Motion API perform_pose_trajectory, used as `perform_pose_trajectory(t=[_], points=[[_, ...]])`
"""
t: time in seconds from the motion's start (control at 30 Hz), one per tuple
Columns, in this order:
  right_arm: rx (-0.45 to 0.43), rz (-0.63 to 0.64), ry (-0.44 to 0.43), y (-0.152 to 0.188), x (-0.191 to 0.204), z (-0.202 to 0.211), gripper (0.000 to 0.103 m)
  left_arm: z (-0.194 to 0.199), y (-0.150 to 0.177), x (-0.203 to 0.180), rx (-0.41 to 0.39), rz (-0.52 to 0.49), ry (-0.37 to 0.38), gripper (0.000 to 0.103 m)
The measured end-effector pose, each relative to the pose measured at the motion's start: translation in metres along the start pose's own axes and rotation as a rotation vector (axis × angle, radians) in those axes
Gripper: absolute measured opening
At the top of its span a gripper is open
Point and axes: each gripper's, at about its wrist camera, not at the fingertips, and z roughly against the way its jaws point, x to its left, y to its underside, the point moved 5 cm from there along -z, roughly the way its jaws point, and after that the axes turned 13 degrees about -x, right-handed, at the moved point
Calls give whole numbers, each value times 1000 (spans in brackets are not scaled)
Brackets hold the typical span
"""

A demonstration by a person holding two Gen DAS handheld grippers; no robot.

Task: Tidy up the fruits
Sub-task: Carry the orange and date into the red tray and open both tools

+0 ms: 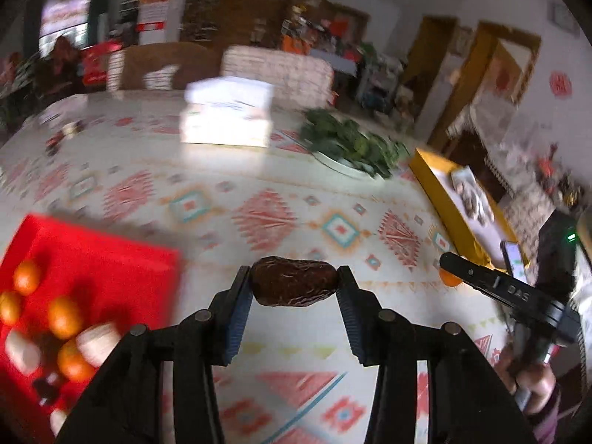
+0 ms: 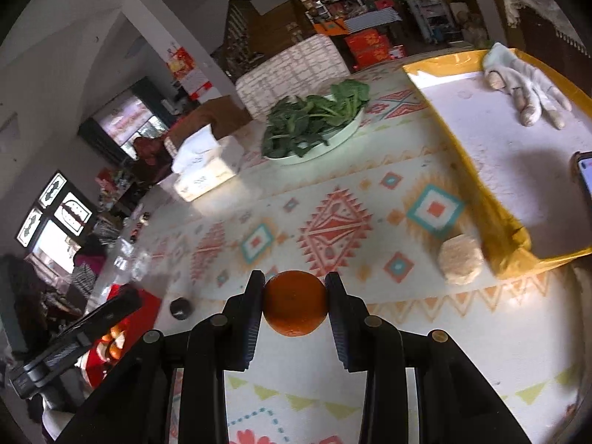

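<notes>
Your patterned bench (image 1: 281, 170) fills both views, with the red tray (image 1: 92, 259) of small oranges at lower left. Your left gripper (image 1: 295, 281) jaws clamp a brown date (image 1: 294, 280) at centre; your right gripper (image 2: 296, 301) jaws clamp an orange (image 2: 295, 302).

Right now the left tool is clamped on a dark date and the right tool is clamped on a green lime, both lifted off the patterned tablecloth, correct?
Not quite. The right tool is clamped on a small orange, not a green lime; the right wrist view shows it. The rest holds: the left tool is clamped on the dark date, and both fruits are off the patterned tablecloth.
</notes>
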Motion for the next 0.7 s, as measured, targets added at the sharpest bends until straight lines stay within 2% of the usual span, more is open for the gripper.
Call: perform_pose_trajectory(t=[0.07,0.17,0.27,0.4,0.5,0.7], points=[[-1,16,-2,3,4,0,37,20,0,22,-37,32,-30,45],[9,37,-1,10,10,-3,37,62,4,74,-121,154,-96,45],[18,62,10,18,17,-7,37,94,17,125,-185,235,-207,45],[37,119,27,28,33,-15,37,109,35,171,-158,300,-269,45],[46,172,15,35,59,-14,37,117,39,185,-162,286,-312,45],[103,236,-125,59,137,-14,37,119,47,206,-163,269,-377,45]])
